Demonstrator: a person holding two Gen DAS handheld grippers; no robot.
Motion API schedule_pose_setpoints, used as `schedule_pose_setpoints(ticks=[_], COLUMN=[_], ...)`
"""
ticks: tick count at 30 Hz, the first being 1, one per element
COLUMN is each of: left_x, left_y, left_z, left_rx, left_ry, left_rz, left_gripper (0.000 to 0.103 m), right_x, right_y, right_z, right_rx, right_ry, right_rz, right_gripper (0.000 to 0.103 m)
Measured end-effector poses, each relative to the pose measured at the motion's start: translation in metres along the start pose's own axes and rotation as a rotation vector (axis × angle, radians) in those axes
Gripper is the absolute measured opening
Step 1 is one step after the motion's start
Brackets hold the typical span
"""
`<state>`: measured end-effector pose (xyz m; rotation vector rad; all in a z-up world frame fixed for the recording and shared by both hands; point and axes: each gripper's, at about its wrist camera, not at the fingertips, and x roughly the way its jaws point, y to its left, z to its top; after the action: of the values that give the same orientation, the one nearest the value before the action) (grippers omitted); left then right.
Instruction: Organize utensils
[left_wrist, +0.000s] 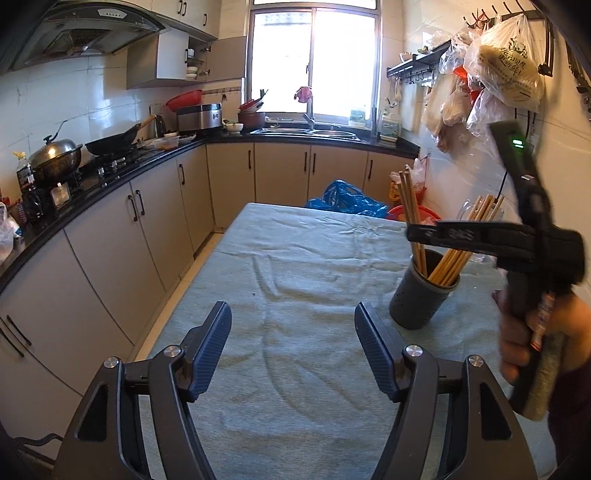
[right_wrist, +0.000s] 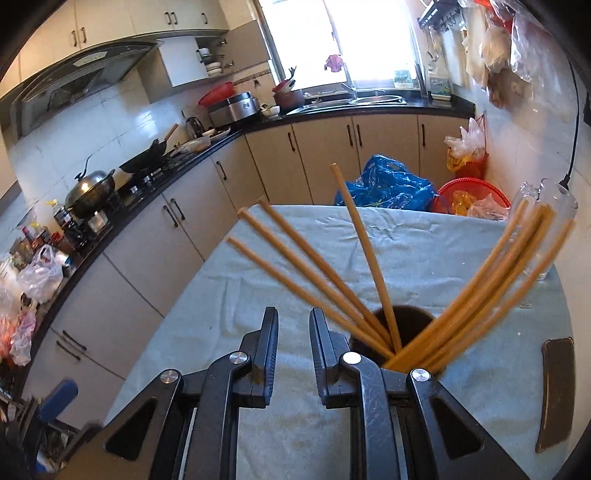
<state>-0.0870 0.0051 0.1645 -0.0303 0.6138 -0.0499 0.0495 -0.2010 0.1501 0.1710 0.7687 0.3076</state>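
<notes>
Left wrist view shows the left gripper (left_wrist: 293, 347) with its jaws spread wide and nothing between them, held above the cloth-covered desk (left_wrist: 295, 266). Ahead of it and to its right stands a dark grey holder (left_wrist: 421, 299) with small holes in its wall, upright on the cloth. Wooden chopsticks (left_wrist: 448, 266) stand in it in two bunches, one nearly upright at the far left of the rim, the other leaning right. The right gripper (left_wrist: 417, 233) reaches across just above the holder, in front of the chopsticks, carried by a hand (left_wrist: 532, 339) at the right edge. Right wrist view looks down past the right gripper (right_wrist: 293, 343), whose jaws stand close together with only a narrow gap and no chopstick between them. The holder's dark mouth (right_wrist: 402, 325) lies just beyond and to the right of its fingertips, and the chopsticks (right_wrist: 325, 269) fan out from it, some to the left, some to the right. A clear glass jug (right_wrist: 550, 206) stands farther right, behind the right-hand bunch.
</notes>
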Motion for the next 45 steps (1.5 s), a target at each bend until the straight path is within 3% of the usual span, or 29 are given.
schedule_pose_setpoints(ticks=[7, 15, 17, 23, 35, 40, 45], left_x=[-0.01, -0.046, -0.058, -0.083, -0.125, -0.132, -0.129], left_y=[-0.003, -0.01, -0.011, -0.012, -0.027, -0.032, -0.031], left_z=[-0.003, -0.007, -0.007, -0.008, -0.023, -0.028, -0.033], left_rx=[0.014, 0.045, 0.04, 0.037, 0.074, 0.068, 0.053], left_ry=[-0.017, -0.172, -0.211, -0.244, -0.313, -0.323, -0.279], left_rz=[0.001, 0.12, 0.139, 0.104, 0.162, 0.149, 0.108], left_gripper=[0.072, 0.097, 0.099, 0.103, 0.103, 0.103, 0.103], right_x=[-0.038, -0.1, -0.115, -0.155, -0.233, -0.237, -0.222], right_y=[-0.011, -0.024, -0.026, -0.033, -0.073, -0.069, -0.047], right_z=[-0.03, -0.067, -0.077, -0.107, -0.151, -0.164, -0.171], right_rx=[0.038, 0.088, 0.086, 0.032, -0.024, 0.009, 0.013], right_ry=[-0.009, -0.074, -0.089, -0.097, -0.134, -0.148, -0.158], right_rz=[-0.014, -0.054, -0.076, -0.181, -0.481, -0.46, -0.422], right_gripper=[0.024, 0.037, 0.039, 0.046, 0.061, 0.064, 0.065])
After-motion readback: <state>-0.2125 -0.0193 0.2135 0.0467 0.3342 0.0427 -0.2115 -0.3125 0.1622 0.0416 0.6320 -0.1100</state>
